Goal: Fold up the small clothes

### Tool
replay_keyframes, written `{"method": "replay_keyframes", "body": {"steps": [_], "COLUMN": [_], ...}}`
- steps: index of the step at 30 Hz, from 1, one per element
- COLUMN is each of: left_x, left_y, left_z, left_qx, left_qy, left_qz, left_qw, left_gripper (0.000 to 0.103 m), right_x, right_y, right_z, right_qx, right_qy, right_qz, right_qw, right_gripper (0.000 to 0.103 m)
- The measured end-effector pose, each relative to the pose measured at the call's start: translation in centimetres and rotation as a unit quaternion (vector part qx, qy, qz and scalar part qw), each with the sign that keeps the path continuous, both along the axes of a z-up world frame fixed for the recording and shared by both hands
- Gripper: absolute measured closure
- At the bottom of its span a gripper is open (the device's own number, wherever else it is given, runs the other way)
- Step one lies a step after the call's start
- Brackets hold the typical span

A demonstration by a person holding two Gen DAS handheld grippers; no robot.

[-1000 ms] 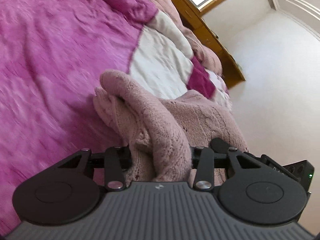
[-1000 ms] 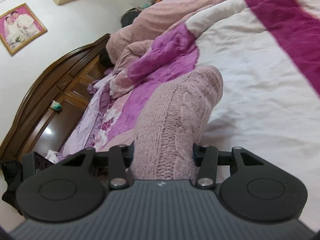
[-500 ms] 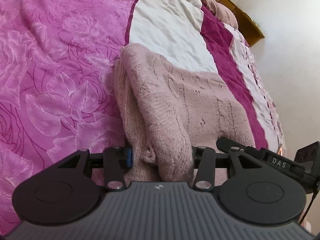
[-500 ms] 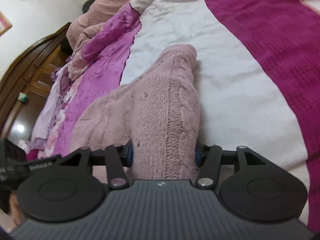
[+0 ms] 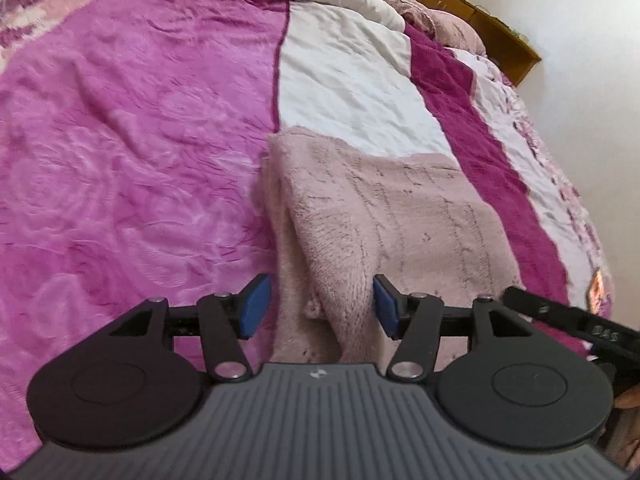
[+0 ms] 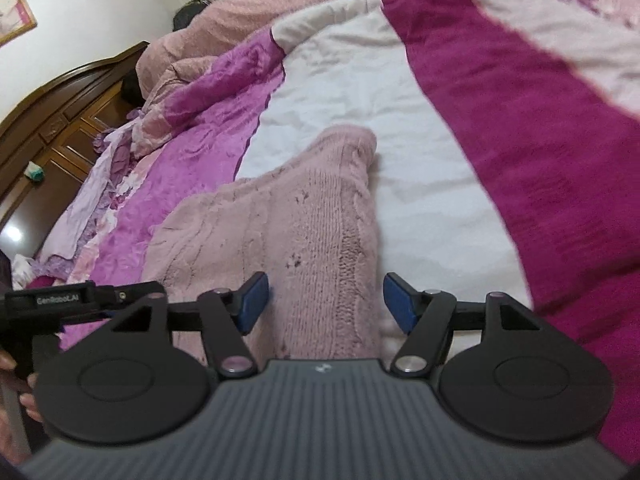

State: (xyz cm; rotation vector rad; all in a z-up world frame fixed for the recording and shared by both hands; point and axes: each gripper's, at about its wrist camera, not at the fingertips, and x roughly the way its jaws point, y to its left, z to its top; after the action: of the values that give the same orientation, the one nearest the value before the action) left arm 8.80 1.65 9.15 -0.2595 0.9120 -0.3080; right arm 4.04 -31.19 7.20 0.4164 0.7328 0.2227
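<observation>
A dusty-pink knitted sweater (image 5: 384,208) lies folded over on the bed, straddling the magenta and white stripes of the quilt. My left gripper (image 5: 322,306) is open, its blue pads (image 5: 254,306) standing clear on either side of the sweater's near left edge. In the right wrist view the same sweater (image 6: 288,220) lies flat with a fold pointing away. My right gripper (image 6: 328,306) is open too, its blue pads (image 6: 398,304) apart around the near right edge. Neither gripper holds the cloth.
The quilt has a bright pink panel (image 5: 128,152), a white stripe (image 6: 360,80) and a dark magenta stripe (image 6: 540,140). Bunched bedding (image 6: 224,52) lies at the far end. A dark wooden cabinet (image 6: 52,112) stands to the left. A wooden headboard (image 5: 480,12) lies beyond.
Both grippers lowered the sweater from a raised hold onto the bed, then opened and let go. The sweater now lies flat and the blue pads show on both sides.
</observation>
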Motion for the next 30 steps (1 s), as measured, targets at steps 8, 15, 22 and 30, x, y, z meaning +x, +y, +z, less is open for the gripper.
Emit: {"method": "replay_keyframes", "body": {"steps": [8, 15, 22, 30], "left_x": [-1.5, -1.6, -4.4, -8.0], "left_y": [-0.7, -1.0, -0.8, -1.6], "left_z": [-0.7, -1.0, 0.9, 1.4], "left_qx": [0.059, 0.08, 0.079, 0.098], "left_qy": [-0.013, -0.021, -0.032, -0.034], "left_qz": [-0.006, 0.01, 0.026, 0.041], "left_qw": [0.9982, 0.9965, 0.996, 0.9937], "left_gripper": [0.035, 0.028, 0.028, 0.027], "right_x": [-0.8, -0.3, -2.0, -5.1], "right_y": [0.9, 2.5, 2.1, 2.4], "right_z": [-0.8, -2.3, -0.6, 1.0], "right_qx": [-0.026, -0.024, -0.041, -0.058], "right_qy": [0.004, 0.017, -0.003, -0.03], "right_qz": [0.009, -0.002, -0.011, -0.009], "right_qw": [1.0, 1.0, 0.999, 0.998], "right_gripper": [0.036, 0.036, 0.036, 0.03]}}
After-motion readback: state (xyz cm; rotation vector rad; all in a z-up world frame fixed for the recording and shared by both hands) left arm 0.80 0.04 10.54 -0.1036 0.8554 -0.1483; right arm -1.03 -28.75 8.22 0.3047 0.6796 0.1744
